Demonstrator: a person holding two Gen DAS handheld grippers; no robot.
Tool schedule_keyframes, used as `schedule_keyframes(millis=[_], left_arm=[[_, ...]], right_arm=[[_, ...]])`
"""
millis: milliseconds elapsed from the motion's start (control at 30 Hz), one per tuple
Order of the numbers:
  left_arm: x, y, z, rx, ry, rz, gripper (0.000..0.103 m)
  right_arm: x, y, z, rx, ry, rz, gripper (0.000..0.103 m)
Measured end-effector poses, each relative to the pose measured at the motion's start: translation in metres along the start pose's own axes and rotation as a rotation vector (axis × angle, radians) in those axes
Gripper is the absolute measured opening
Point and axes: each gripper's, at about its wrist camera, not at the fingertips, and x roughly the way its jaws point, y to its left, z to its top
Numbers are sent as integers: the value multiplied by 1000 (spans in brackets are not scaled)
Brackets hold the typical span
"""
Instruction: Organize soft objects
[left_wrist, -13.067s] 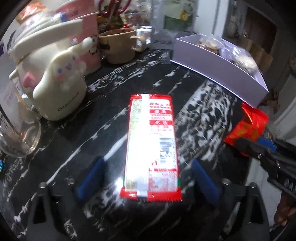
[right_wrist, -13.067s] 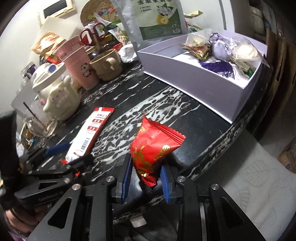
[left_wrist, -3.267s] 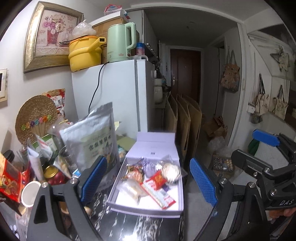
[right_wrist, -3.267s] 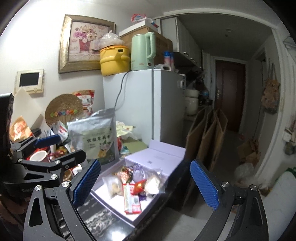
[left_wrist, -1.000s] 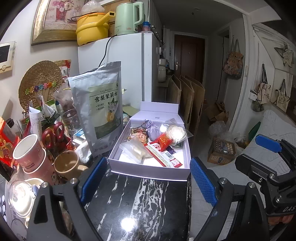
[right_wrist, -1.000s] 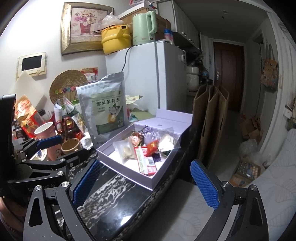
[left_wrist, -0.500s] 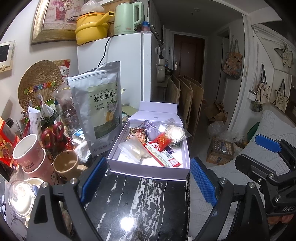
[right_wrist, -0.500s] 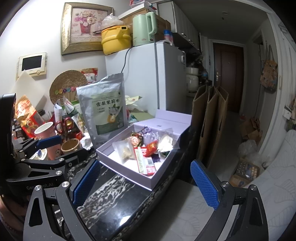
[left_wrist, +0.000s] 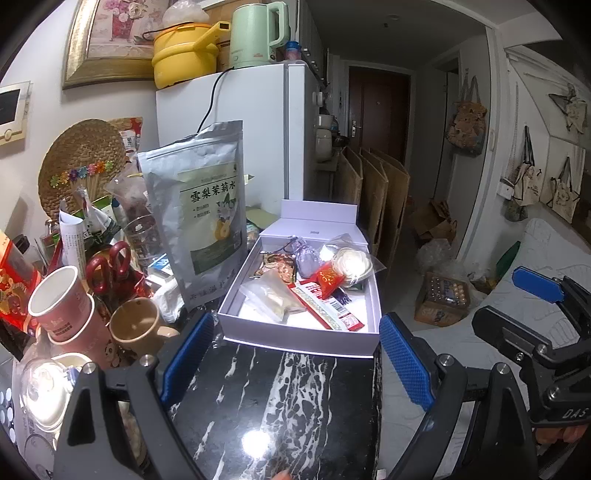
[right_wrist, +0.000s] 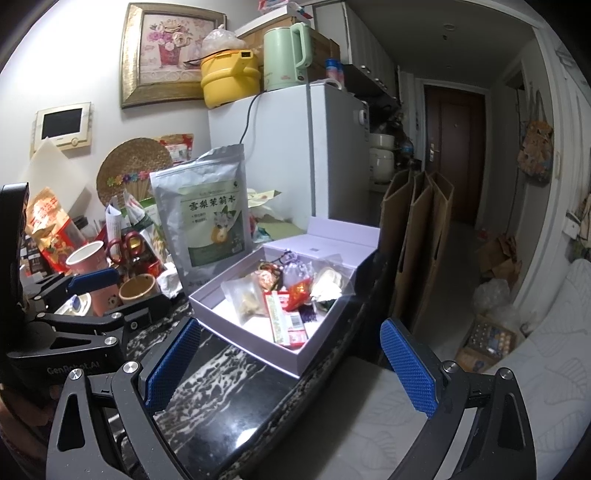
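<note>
Left wrist view: my left gripper (left_wrist: 295, 363) is spread wide and holds nothing; the shallow lilac cardboard box (left_wrist: 299, 338) lies straight ahead beyond the fingertips, apart from them, and the long red-and-white flat sachet (left_wrist: 325, 306) inside runs diagonally, near end toward the right

Right wrist view: right gripper (right_wrist: 291, 363) likewise wide and empty, box (right_wrist: 251, 345) ahead-left, sachet (right_wrist: 284, 319) pointing almost toward me; I judge neither arm clearly nearer

Ahead and left of my open tongs, the silver pouch (left_wrist: 201, 206) reads "雪梨茉莉水". My left gripper (right_wrist: 70, 321) carries "GenRobot.AI"; my right gripper (left_wrist: 546, 354) shows "DAS".
</note>
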Motion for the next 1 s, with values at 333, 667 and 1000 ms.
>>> schedule_keyframes(millis=[333, 667, 1000], left_arm=[[-3, 1, 0, 2, -8, 14, 92], [-1, 1, 0, 3, 8, 0, 92], [-1, -1, -1, 13, 11, -2, 92]], right_arm=[[2, 0, -2, -8, 9, -2, 99], [2, 1, -2, -11, 11, -4, 99], [2, 0, -3, -13, 10, -6, 99]])
